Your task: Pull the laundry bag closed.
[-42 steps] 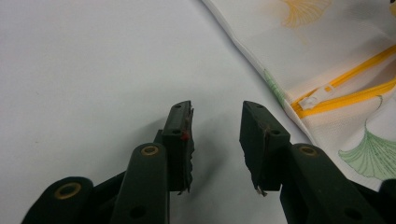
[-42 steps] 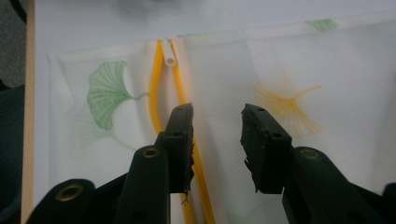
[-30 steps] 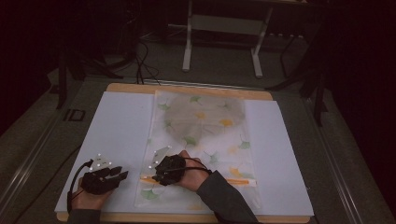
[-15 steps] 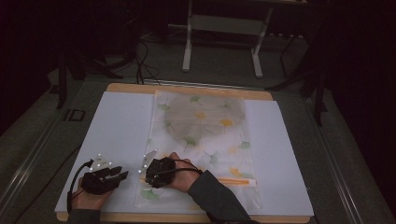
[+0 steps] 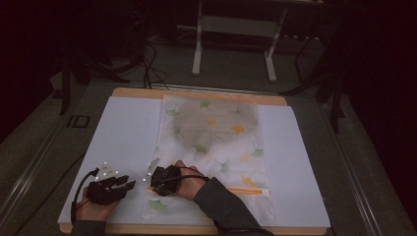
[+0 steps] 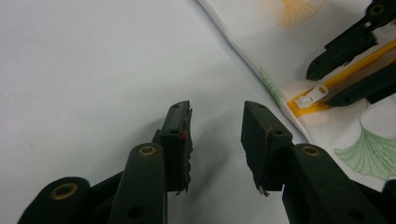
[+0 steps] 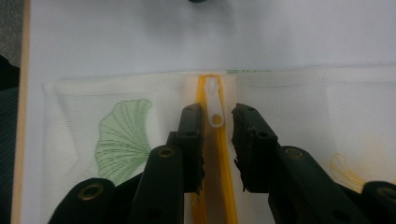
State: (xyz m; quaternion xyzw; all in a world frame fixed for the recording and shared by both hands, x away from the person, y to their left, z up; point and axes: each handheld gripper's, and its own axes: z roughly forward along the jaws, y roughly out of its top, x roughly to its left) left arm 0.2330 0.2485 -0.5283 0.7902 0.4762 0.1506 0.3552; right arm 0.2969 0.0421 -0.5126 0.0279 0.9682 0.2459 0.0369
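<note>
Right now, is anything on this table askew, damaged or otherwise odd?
Only wear: the pads on the left gripper are torn and ragged at their edges, and those on the right gripper look frayed too. The cover lies flat and square, its zipper straight.
</note>
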